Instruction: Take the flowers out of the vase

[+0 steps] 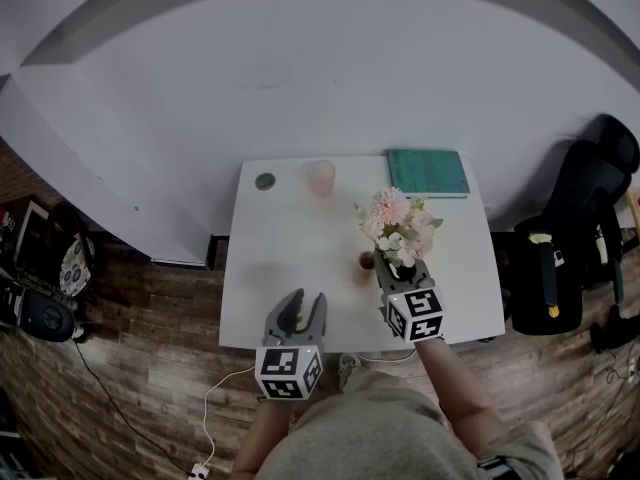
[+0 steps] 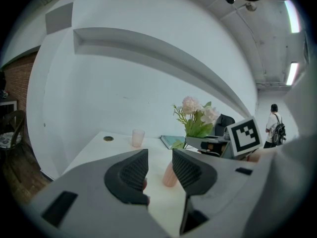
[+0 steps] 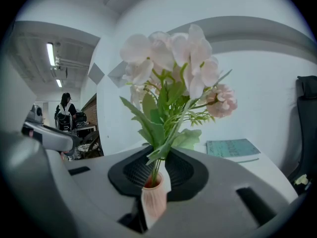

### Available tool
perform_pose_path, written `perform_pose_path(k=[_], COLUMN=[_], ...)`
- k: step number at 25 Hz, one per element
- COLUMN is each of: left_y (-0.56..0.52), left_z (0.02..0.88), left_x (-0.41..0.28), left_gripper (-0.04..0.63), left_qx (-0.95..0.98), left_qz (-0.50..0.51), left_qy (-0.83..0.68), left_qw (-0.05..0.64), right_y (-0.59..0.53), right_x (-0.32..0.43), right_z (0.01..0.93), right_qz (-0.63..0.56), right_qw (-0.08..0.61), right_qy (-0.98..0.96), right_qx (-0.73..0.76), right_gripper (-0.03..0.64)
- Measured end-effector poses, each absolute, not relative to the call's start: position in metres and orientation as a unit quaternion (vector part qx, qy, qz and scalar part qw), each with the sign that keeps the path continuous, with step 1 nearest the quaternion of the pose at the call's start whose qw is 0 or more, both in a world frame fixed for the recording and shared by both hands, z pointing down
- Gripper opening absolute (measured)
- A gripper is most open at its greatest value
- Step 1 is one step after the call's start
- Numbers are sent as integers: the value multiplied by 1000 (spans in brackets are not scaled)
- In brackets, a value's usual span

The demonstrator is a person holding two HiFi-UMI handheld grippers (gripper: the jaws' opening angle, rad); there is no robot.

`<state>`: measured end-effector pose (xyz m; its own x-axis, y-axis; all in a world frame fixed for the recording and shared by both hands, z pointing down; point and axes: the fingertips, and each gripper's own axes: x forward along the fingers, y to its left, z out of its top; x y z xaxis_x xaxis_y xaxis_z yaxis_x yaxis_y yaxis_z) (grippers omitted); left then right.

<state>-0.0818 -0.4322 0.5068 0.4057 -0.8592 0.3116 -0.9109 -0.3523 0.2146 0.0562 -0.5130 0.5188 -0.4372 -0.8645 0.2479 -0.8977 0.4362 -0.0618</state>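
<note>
1. Now the right gripper [image 3: 158,171] has its jaws clamped on the green stems [image 3: 157,163] of the flowers [image 3: 173,68], just above the mouth of the small ribbed pink vase [image 3: 153,200]. The stem ends look to be inside the vase, so the bunch is not yet free of it
2. The left gripper [image 2: 160,162] hangs near the vase, on its left in the head view, with its jaws apart and nothing between them. The vase shows through the gap but lies beyond the pads, untouched
3. The vase seems to rest on the white table [image 1: 270,298], though the frames do not settle whether its base is down
4. Beyond the vase, well apart from it, are a pink cup [image 1: 320,176] and a teal notebook [image 1: 428,172]
5. The bunch is probably light, with thin, springy stems and soft petals and leaves that would crush under the pads. The best hold is therefore low on the gathered stems, close above the vase, never on the blooms
6. The vase looks small and light, and likely smooth between its ribs. It may ride up with the stems or tip over, so a straight pull away from the vase suits, perhaps with the free gripper steadying the vase's body
</note>
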Motion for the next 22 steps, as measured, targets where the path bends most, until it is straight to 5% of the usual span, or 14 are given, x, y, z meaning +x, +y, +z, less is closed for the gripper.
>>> perform_pose_path(k=[22], left_y=[-368], left_z=[495], left_x=[-87], left_gripper=[140], left_qx=[827], left_qz=[69], left_qy=[-533], left_qw=[166], right_y=[-483], right_x=[62], right_z=[444], right_qz=[20], right_qw=[49], right_qy=[-838], right_qx=[543], right_gripper=[66])
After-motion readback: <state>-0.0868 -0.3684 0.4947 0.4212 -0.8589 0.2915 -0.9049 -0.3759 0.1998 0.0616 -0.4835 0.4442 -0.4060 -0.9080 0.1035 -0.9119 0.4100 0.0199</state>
